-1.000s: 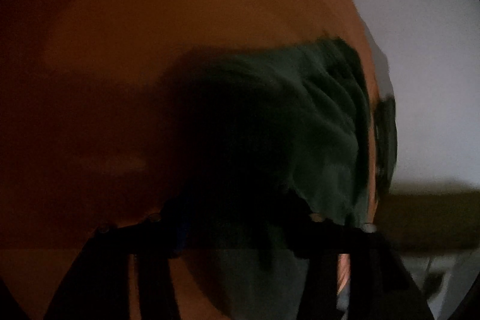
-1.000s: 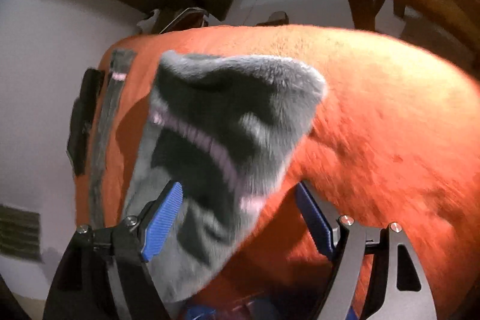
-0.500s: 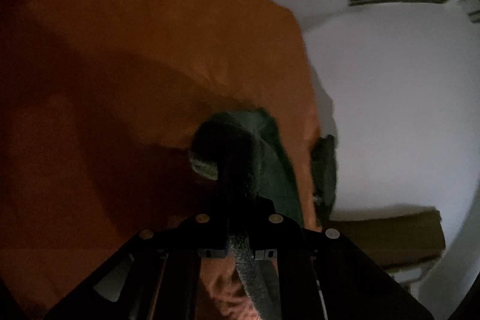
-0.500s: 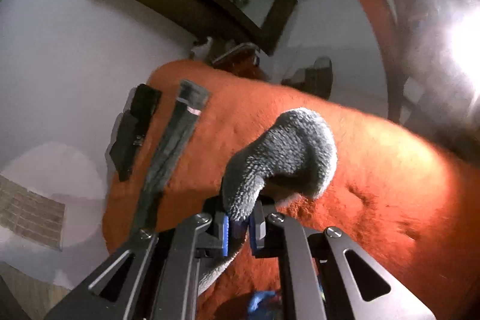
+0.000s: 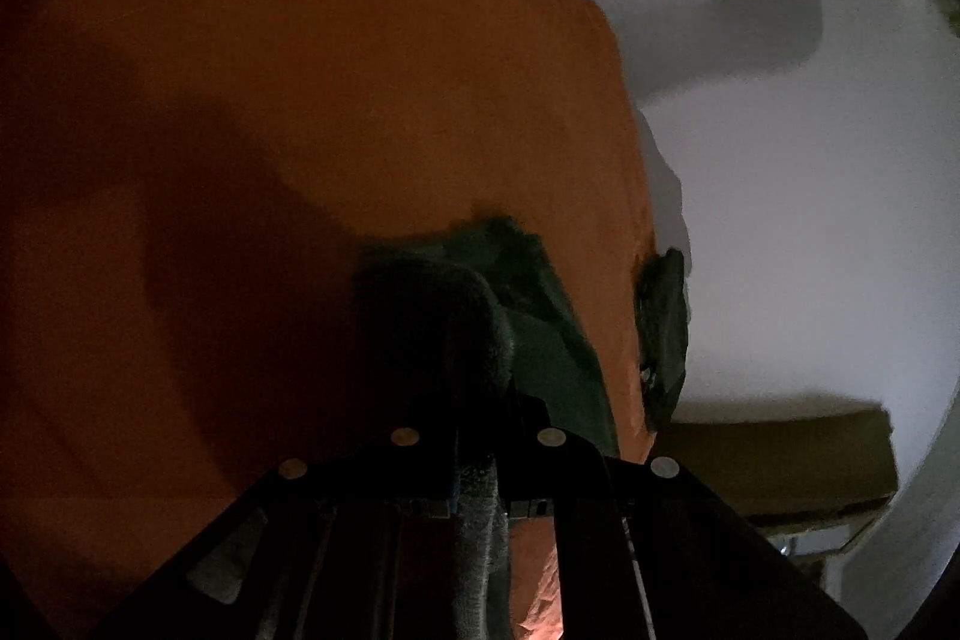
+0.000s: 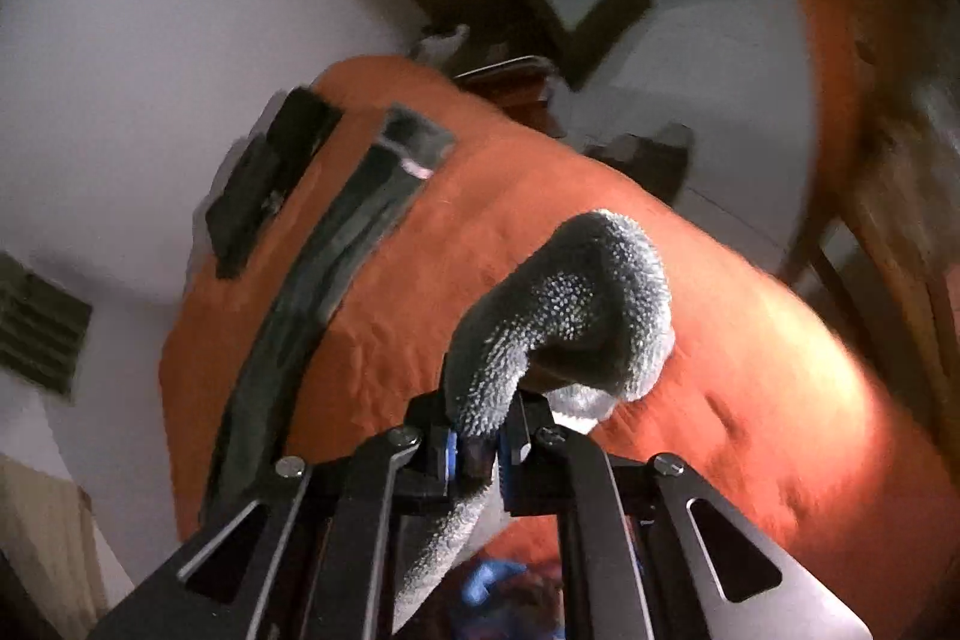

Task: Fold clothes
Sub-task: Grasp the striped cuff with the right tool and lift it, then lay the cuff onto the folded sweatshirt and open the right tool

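Right wrist view: the right gripper (image 6: 480,451) has its jaws closed on a grey sock (image 6: 576,304), lifted over the orange blanket (image 6: 750,400). At 10 o'clock lies another sock (image 6: 336,268), flat. The left gripper (image 5: 480,484) also pinches a dark sock (image 5: 438,316).

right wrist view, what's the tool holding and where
The right tool is shut on a fuzzy grey sock, pinching a bunched part near one end; which end cannot be told.

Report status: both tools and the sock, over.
Right tool shut on grey sock, lifted over orange blanket. Left tool shut on same sock. Nothing in the way.
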`<state>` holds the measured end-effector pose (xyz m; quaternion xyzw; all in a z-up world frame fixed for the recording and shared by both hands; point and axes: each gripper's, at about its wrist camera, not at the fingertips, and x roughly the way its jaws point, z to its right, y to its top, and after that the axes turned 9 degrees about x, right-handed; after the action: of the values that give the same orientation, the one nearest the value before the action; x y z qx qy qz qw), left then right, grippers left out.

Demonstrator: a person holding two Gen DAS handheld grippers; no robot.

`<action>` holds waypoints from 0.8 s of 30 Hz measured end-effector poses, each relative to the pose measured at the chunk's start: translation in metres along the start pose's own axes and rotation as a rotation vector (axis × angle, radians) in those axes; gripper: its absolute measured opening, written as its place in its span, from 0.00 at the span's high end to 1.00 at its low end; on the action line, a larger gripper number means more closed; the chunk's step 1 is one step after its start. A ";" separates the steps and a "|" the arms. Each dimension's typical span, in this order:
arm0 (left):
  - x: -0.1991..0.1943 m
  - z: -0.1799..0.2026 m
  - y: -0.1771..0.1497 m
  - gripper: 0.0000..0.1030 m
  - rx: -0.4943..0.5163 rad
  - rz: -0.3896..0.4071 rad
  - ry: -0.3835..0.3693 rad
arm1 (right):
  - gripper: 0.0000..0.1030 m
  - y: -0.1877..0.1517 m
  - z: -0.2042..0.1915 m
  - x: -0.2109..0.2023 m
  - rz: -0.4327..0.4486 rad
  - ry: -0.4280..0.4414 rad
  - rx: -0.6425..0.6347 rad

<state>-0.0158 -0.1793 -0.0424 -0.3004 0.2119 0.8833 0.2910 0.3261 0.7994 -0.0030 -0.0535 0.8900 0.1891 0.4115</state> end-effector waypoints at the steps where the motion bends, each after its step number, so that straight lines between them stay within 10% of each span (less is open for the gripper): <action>1: 0.009 0.013 0.006 0.91 0.008 -0.009 0.018 | 0.92 0.017 -0.015 0.010 -0.013 -0.006 -0.002; 14: 0.141 0.175 0.081 0.91 0.142 -0.069 0.242 | 0.92 0.212 -0.168 0.177 -0.092 -0.184 -0.081; 24: 0.257 0.127 0.114 0.91 -0.032 -0.100 0.326 | 0.92 0.245 -0.209 0.319 -0.173 -0.317 -0.102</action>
<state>-0.3077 -0.0952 -0.0951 -0.4543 0.2268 0.8107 0.2914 -0.0927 0.9650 -0.0482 -0.1201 0.7954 0.2041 0.5579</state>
